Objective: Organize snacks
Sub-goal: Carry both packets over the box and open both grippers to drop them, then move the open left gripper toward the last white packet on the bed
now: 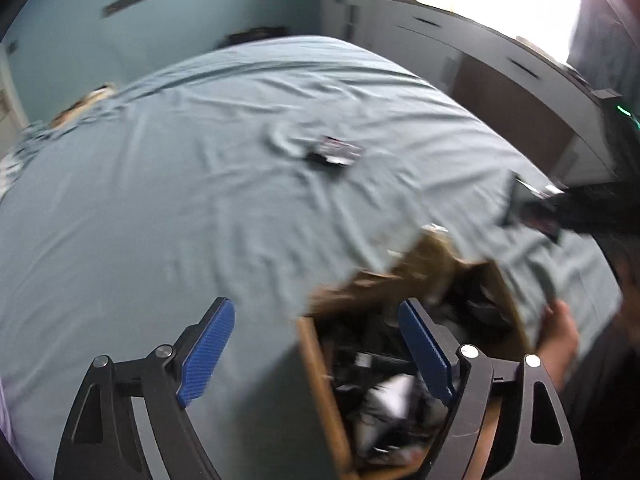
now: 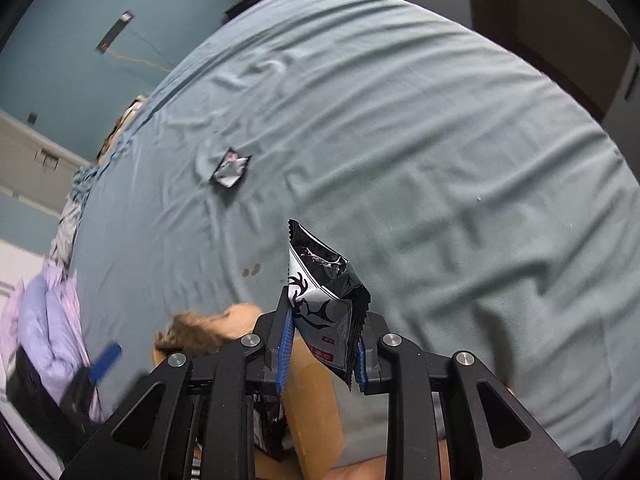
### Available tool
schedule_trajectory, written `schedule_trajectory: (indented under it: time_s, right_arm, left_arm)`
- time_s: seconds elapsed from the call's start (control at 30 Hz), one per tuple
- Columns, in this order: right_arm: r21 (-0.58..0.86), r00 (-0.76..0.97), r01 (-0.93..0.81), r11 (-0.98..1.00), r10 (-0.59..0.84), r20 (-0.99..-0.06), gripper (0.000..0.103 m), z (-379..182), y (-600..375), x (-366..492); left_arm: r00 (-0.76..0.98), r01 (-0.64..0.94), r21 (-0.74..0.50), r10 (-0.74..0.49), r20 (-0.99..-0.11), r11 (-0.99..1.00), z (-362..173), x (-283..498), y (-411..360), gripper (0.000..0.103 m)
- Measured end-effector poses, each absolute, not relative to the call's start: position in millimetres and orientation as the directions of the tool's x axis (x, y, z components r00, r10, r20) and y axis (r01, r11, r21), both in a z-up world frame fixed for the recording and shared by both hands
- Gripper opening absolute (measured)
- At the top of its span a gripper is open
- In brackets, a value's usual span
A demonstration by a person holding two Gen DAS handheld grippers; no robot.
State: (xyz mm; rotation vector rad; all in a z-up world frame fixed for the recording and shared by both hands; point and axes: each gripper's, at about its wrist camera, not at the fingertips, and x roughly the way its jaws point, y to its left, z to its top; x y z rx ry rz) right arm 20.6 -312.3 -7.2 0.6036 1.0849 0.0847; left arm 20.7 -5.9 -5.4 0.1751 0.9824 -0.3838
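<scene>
- Right gripper [image 2: 322, 344] pinches 1 black-and-white snack packet [image 2: 324, 300], long axis upright, cardboard box [image 2: 316, 396] just below-left
- Left gripper [image 1: 316, 344] gapes wide, empty, over box
- 1 loose packet [image 2: 230, 168] far up bed [image 2: 440, 140]

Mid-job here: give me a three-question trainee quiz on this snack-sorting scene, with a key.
1. True or false: the right gripper is empty.
2. Where does the one loose black-and-white foil snack packet lie?
A. on the wrinkled grey-blue bed sheet
B. in the brown cardboard box
C. on the floor
3. Fill in: the left gripper has its blue-padded jaws ____, with nothing between them.

Key:
1. False: it is shut on a black-and-white deer-print snack packet.
2. A
3. open
</scene>
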Motion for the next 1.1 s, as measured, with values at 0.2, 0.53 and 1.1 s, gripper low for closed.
schedule_trajectory:
  time_s: [0.2, 0.53, 1.1]
  right_arm:
    - [0.668, 0.407, -0.004, 0.744, 0.611, -0.679, 0.023, 8.0, -293.9, -3.7]
    - [0.708, 0.270, -0.045, 0.704, 0.691, -0.670, 0.066, -8.2, -255.2, -13.3]
    - [0.707, 0.424, 0.159, 0.689, 0.599, -0.679, 0.067, 3.2, -289.8, -27.5]
  left_arm:
    - [0.518, 0.269, 0.068, -0.085, -0.851, 0.961, -13.2, 33.8, 12.8, 0.085]
    - [0.506, 0.293, 0.067, -0.095, -0.857, 0.954, -19.8, 30.0, 13.2, 0.085]
    - [0.519, 0.268, 0.081, -0.073, -0.852, 0.960, -16.2, 25.2, 10.4, 0.085]
